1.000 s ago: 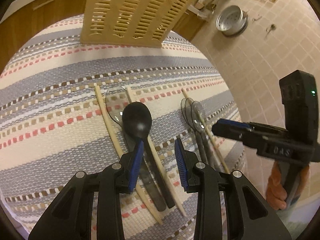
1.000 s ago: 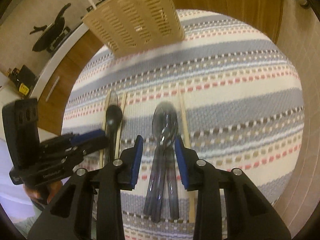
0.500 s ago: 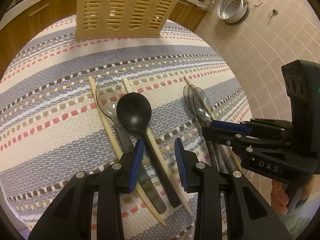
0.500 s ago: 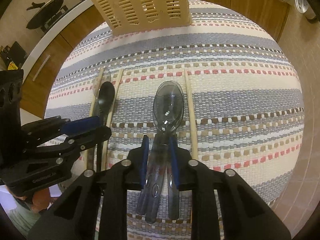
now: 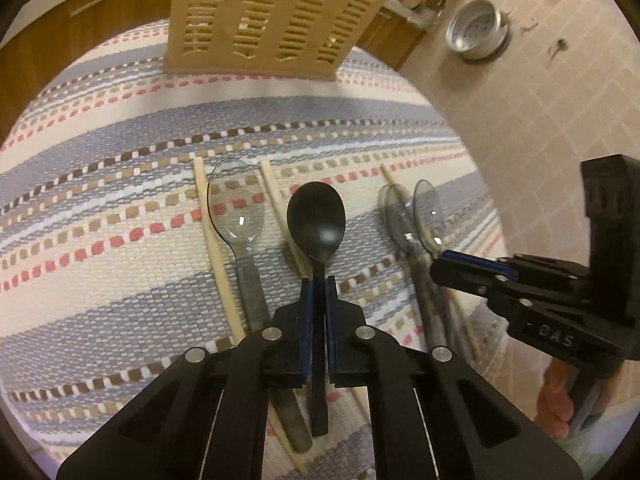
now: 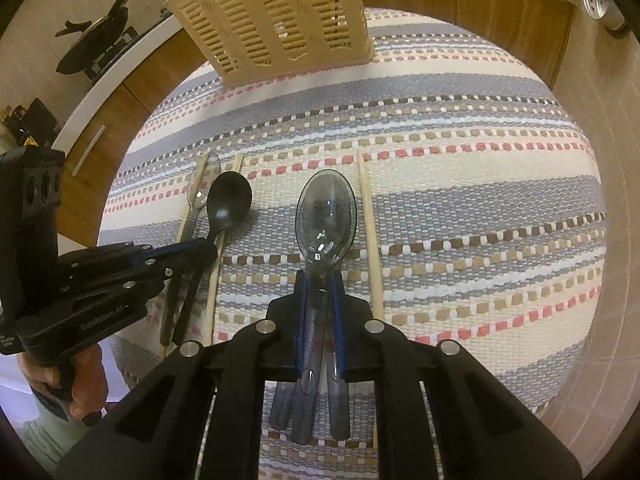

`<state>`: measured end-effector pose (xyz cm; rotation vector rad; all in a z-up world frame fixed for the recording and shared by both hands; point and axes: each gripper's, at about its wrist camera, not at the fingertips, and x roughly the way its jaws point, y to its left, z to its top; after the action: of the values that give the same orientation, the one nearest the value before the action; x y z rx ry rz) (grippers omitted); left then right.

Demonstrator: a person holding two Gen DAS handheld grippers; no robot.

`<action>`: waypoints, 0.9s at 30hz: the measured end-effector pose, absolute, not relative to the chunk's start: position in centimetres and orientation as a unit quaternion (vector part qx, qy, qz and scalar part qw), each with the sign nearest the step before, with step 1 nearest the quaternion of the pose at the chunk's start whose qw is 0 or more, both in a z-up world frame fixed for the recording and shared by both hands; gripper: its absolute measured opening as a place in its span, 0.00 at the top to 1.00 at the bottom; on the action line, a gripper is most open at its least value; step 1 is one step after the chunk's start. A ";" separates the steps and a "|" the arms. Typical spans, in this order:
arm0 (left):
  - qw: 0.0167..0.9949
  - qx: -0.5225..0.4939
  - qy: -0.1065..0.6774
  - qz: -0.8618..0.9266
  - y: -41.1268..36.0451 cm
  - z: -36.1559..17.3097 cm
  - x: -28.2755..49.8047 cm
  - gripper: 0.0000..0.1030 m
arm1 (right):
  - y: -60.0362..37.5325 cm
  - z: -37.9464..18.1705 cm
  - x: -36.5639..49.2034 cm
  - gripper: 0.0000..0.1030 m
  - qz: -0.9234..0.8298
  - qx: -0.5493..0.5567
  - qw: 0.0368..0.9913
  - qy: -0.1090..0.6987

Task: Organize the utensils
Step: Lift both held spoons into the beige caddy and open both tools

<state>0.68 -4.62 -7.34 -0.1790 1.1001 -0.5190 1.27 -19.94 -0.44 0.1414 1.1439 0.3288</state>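
A black spoon [image 5: 316,220] lies on the striped cloth [image 5: 120,280] between pale chopsticks [image 5: 212,240], and my left gripper [image 5: 319,280] is shut on its handle. Left of it lies a clear spoon [image 5: 236,208]. In the right wrist view, my right gripper [image 6: 319,276] is shut on the handles of a stack of smoky clear spoons [image 6: 326,216], with one chopstick [image 6: 370,232] just to their right. The left gripper [image 6: 200,248] and the black spoon [image 6: 228,200] show at the left there. A beige slotted basket [image 5: 276,20] stands at the far edge of the cloth.
The cloth [image 6: 480,200] covers a round table. Tiled floor [image 5: 520,120] lies to the right, with a metal strainer pot [image 5: 478,30] on it. Wooden cabinets [image 6: 460,8] run behind the basket [image 6: 276,12], and a dark pan [image 6: 100,40] sits on a counter at far left.
Both grippers went from open to shut: the left closed on the black spoon's handle, the right on the clear spoons' handles. The black spoon's bowl has swung in line with the left fingers.
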 end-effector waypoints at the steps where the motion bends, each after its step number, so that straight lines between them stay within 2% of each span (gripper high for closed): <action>1: 0.818 -0.085 0.514 -0.244 -4.5 -7.2 0.5 0.96 | -20.0 -0.3 1.3 0.91 0.155 0.068 0.827 0.537; 21: 0.881 -0.140 0.363 -0.268 -0.2 1.1 -1.1 0.96 | -20.3 4.7 -0.3 0.91 0.223 0.103 0.876 0.415; 23: 0.885 -0.147 0.352 -0.269 -0.1 1.6 -1.0 0.96 | -20.3 5.3 -0.5 0.99 0.233 0.107 0.880 0.399; 27: 0.903 -0.147 0.305 -0.266 0.9 4.1 -0.5 0.96 | -20.2 7.6 -0.4 0.99 0.248 0.114 0.896 0.351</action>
<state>-0.48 0.91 4.12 -0.3030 0.6315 -0.5494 -0.40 -20.22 7.60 0.2357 0.7279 0.5136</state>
